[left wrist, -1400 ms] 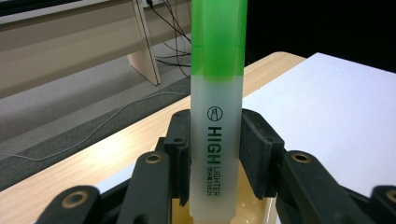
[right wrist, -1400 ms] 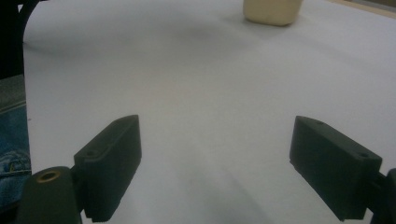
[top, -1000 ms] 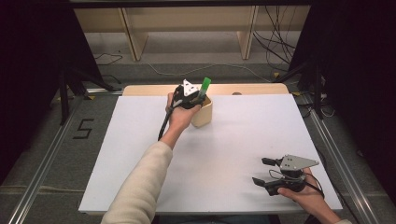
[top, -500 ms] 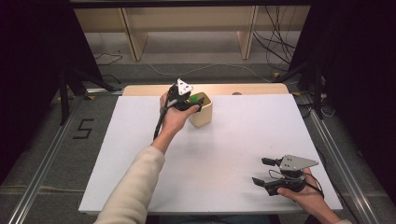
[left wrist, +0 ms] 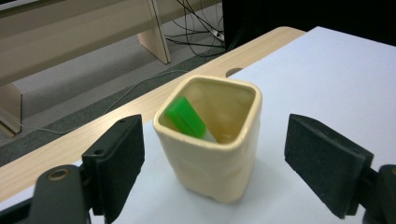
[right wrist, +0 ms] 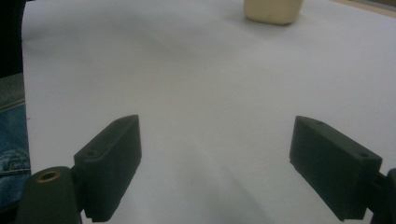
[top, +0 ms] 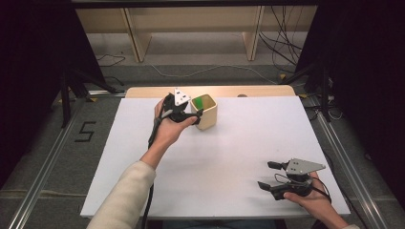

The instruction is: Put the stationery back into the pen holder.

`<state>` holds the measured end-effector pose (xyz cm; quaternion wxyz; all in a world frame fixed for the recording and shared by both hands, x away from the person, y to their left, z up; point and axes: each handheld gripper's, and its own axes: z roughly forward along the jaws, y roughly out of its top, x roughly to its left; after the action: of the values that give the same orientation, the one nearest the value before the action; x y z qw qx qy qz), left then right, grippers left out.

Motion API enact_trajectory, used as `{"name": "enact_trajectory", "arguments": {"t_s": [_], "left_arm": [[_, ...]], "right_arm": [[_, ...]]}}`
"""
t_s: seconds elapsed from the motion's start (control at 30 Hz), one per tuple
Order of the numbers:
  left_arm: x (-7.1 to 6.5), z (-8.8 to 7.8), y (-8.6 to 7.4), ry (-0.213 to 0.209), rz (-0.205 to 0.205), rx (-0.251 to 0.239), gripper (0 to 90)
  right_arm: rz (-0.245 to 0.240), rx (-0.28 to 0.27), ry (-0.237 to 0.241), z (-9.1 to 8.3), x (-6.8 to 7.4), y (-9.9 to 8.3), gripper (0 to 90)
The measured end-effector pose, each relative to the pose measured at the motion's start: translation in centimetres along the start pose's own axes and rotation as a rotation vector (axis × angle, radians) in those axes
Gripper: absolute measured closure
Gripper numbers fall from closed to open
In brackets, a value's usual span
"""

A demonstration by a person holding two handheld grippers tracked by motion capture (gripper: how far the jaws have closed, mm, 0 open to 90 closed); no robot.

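Lighting, even and soft from overhead; your white tabletop point(top: 239, 143) reads bright, its surroundings drop to near black; the cream cup point(left wrist: 210, 140) throws a faint shadow and carries mild glaze glare; your near jaws sit slightly soft; the right gripper view is dimmer and greyish.

- the cream cup point(top: 206, 110) is the one thing we find standing on the white table point(top: 239, 152), near its far edge, with a green piece point(left wrist: 186, 116) leaning inside.
- our left gripper point(left wrist: 212, 154) is spread wide just short of the cup, nothing between the jaws.
- open board lies between the cup and our right gripper point(top: 269, 175).
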<state>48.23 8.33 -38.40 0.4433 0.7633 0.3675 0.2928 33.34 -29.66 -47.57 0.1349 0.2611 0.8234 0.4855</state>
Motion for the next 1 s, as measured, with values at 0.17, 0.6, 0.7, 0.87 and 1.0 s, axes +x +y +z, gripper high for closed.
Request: {"name": "enact_trajectory", "arguments": {"t_s": [0.17, 0.6, 0.7, 0.87, 1.0], "left_arm": [[-0.5, -1.3, -0.8, -0.02, 0.004, 0.003, 19.4], [-1.5, -4.0, -3.3, -0.053, 0.028, 0.017, 18.4], [-1.5, -4.5, -3.8, -0.053, 0.027, 0.017, 18.4], [-1.9, -5.4, -4.7, -0.063, 0.029, 0.015, 18.5], [-2.2, -6.1, -5.7, -0.081, 0.047, 0.023, 18.4]], "right_arm": [[0.001, 0.004, -0.001, 0.0, 0.0, 0.0, 17.4], [0.0, 0.006, -0.002, 0.0, 0.0, 0.0, 17.4], [-0.003, 0.006, 0.0, 0.1, 0.0, 0.0, 17.4], [-0.001, 0.008, -0.001, 0.1, 0.0, 0.0, 17.4], [-0.002, 0.008, 0.0, 0.1, 0.0, 0.0, 17.4]]}}
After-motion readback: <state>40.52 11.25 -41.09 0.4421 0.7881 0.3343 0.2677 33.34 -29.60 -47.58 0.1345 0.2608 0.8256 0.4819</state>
